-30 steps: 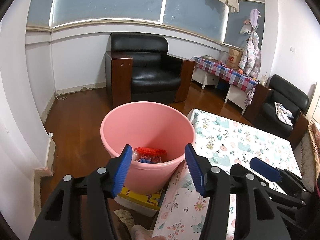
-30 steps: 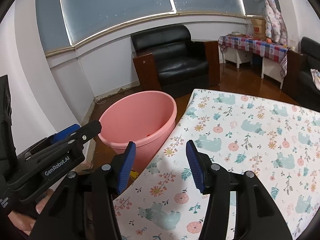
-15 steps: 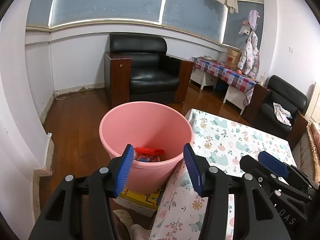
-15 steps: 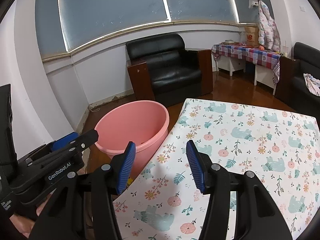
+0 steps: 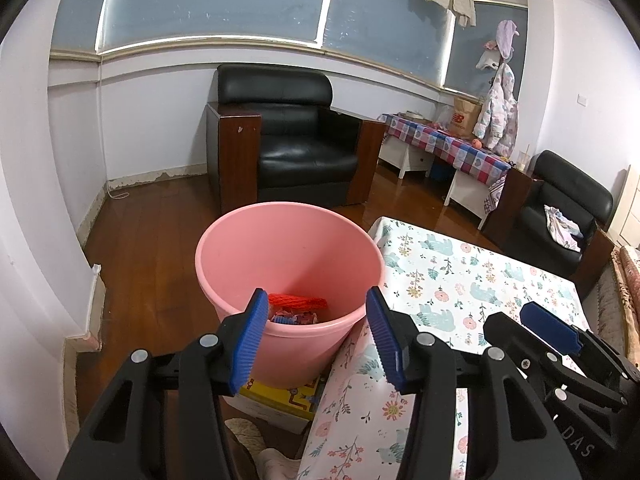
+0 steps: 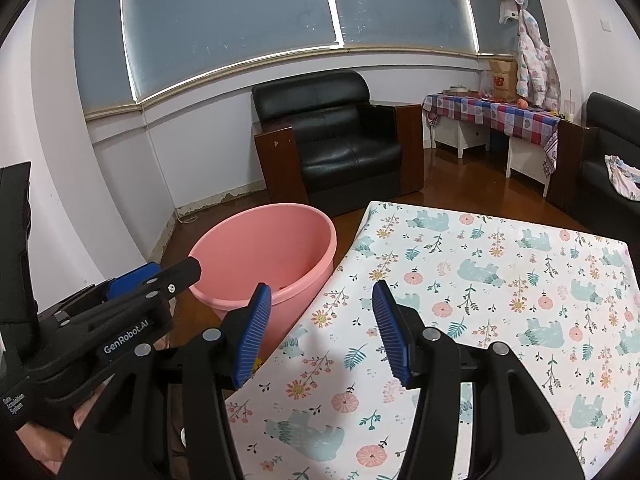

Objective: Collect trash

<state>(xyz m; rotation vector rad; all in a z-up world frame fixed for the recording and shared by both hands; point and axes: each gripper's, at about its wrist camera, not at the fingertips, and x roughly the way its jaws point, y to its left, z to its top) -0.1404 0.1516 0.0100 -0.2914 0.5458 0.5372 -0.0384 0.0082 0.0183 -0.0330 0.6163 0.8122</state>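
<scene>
Beside the near corner of the surface (image 6: 500, 280), which is covered with a floral cloth, a pink bucket (image 5: 288, 280) stands on a yellow box (image 5: 280, 394) on the wooden floor (image 5: 152, 240). Trash (image 5: 298, 309), including a red netted piece, lies at the bucket's bottom. The left tool (image 5: 314, 340) hangs released and empty over the bucket's near rim. The right tool (image 6: 322, 330) is likewise released and empty, above the surface's edge. A black armchair (image 5: 296, 148) stands behind.

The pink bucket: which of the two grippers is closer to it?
The left. The left gripper hangs open right at the near rim of the pink bucket, facing the trash inside. The right gripper, also open, sits farther right, over the flowered tablecloth.
</scene>
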